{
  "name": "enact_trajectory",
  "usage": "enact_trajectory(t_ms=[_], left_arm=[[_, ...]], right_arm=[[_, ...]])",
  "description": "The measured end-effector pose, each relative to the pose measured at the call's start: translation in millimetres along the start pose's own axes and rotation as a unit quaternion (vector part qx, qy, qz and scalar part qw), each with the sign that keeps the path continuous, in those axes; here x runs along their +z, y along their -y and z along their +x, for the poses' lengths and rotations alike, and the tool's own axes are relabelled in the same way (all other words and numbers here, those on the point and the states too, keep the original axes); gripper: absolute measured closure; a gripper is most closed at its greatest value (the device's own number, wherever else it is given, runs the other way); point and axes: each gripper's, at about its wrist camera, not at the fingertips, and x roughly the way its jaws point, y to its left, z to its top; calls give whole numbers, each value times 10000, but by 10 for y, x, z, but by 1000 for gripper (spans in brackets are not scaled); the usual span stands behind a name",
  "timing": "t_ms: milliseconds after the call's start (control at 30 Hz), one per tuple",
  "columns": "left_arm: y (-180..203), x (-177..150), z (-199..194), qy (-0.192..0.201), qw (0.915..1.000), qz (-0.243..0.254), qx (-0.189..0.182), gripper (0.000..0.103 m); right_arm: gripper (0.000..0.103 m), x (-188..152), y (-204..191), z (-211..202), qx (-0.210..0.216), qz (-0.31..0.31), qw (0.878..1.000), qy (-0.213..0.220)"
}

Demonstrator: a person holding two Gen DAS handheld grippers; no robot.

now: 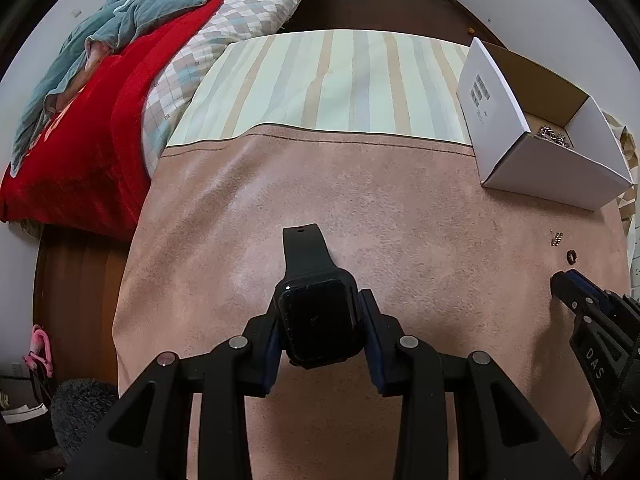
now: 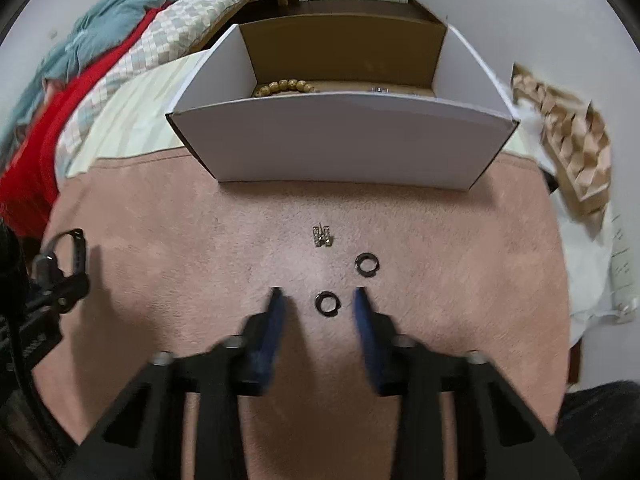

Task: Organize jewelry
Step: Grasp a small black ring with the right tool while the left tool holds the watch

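My left gripper (image 1: pixel 321 299) is shut on a black smartwatch (image 1: pixel 318 324), pads pressing the case from both sides and the strap sticking out forward over the pink mat (image 1: pixel 360 208). In the right wrist view my right gripper (image 2: pixel 319 294) points down at the mat, its blue-padded fingers apart. A dark ring (image 2: pixel 327 303) lies between them, touching neither pad. A second dark ring (image 2: pixel 367 263) and a small silvery piece (image 2: pixel 322 237) lie just beyond. The white box (image 2: pixel 344 140) behind them holds a beaded bracelet (image 2: pixel 284 86).
A striped cloth (image 1: pixel 320 80) lies beyond the mat. A bed with red and teal bedding (image 1: pixel 100 100) runs along the left. To the right of the box sits a wooden lattice piece (image 2: pixel 568 132) on white paper. A metal chain (image 1: pixel 554 136) lies in the box.
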Motion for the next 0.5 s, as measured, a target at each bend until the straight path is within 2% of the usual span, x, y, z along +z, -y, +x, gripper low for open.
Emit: enact_trajectory(t_ms=[300, 500], left_arm=[[95, 71, -199, 178, 9998, 66, -107, 72], [240, 265, -539, 478, 9980, 142, -390, 72]], right_arm=[[90, -21, 33, -63, 30, 10, 10000, 20], [90, 66, 164, -389, 296, 214, 9989, 293]])
